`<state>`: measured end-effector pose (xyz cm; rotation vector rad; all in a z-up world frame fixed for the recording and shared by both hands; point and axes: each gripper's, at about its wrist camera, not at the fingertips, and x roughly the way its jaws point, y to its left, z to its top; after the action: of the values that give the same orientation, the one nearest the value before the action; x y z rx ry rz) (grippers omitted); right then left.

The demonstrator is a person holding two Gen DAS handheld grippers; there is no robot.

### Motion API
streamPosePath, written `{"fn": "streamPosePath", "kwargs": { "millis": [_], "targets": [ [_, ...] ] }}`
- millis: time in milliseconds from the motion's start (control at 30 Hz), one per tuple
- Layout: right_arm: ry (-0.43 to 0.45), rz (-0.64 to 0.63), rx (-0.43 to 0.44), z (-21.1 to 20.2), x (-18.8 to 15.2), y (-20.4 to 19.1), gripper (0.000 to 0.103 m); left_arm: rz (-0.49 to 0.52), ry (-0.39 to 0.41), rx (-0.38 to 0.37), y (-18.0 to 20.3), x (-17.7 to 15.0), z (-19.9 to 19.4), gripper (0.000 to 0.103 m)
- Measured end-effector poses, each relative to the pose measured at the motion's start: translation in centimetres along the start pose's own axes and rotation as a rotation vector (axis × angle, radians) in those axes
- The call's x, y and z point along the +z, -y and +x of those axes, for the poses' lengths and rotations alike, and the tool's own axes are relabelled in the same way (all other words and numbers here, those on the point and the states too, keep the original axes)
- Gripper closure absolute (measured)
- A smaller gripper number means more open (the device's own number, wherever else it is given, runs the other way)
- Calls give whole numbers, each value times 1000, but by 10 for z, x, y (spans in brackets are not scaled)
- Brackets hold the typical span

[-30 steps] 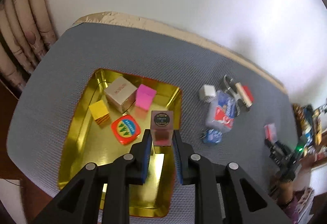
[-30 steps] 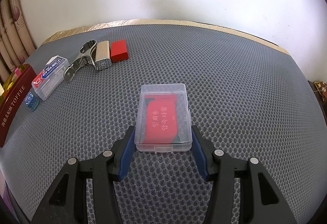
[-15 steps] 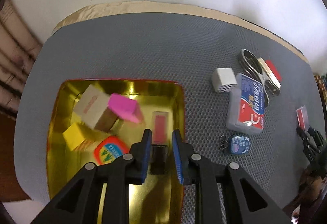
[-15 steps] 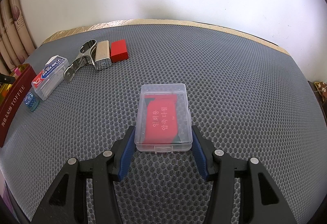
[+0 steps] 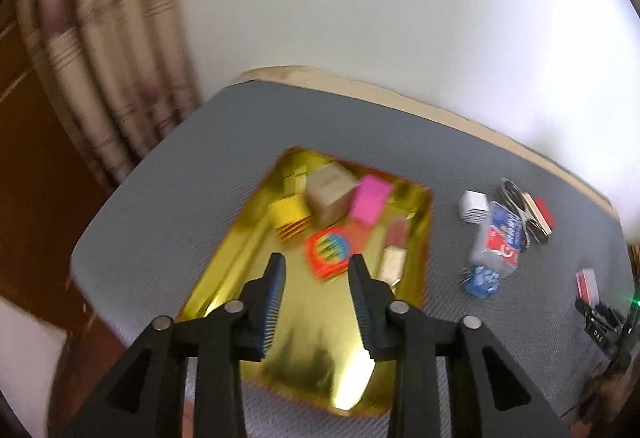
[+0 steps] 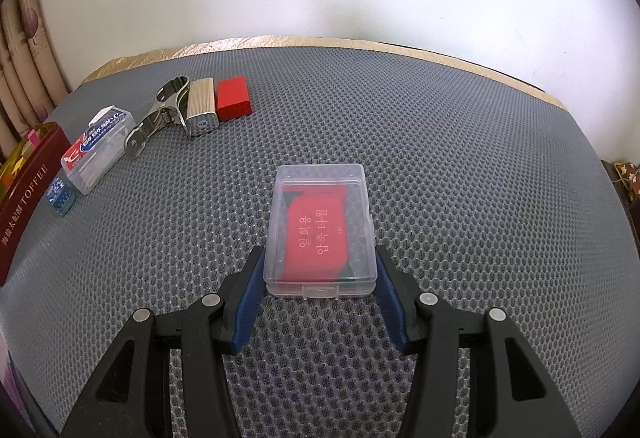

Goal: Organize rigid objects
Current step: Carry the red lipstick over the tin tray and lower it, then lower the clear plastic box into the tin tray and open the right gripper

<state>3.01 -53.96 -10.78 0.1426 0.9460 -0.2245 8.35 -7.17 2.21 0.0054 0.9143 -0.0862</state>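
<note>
My left gripper (image 5: 316, 274) is open and empty above the gold tin tray (image 5: 240, 262). In the tray lie a yellow block (image 5: 290, 214), a beige box (image 5: 330, 194), a pink block (image 5: 372, 198), an orange-red tin (image 5: 330, 250) and the small box (image 5: 394, 260) near the right wall. My right gripper (image 6: 320, 270) straddles a clear plastic case with a red card (image 6: 322, 230) on the grey mat; its pads sit at the case's sides, and I cannot tell whether they grip it.
On the mat right of the tray: a white cube (image 5: 474, 205), a clear blue-red box (image 6: 98, 152), a blue charm (image 6: 60, 194), a metal clip (image 6: 160, 118), a beige lighter (image 6: 201, 106) and a red block (image 6: 233, 98). A curtain (image 5: 104, 50) hangs at left.
My left gripper has let go of the small box in the tray, opened and pulled up and back. The right gripper and its case have not moved.
</note>
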Motion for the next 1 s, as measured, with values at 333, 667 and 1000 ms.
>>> {"fn": "streamPosePath", "kwargs": {
  "millis": [333,667,1000],
  "targets": [
    [-27,49,89,-34,-8,-20,54,-167,-19,128,-76,-59,-13,69],
    [26,-148,454,-122,42,-176,54,-302,-22,137,-119,-71,-7,69],
    [-242,-431,624,-59,54,-383,54,-297,73,198,-128,-69,-24,69]
  ]
}}
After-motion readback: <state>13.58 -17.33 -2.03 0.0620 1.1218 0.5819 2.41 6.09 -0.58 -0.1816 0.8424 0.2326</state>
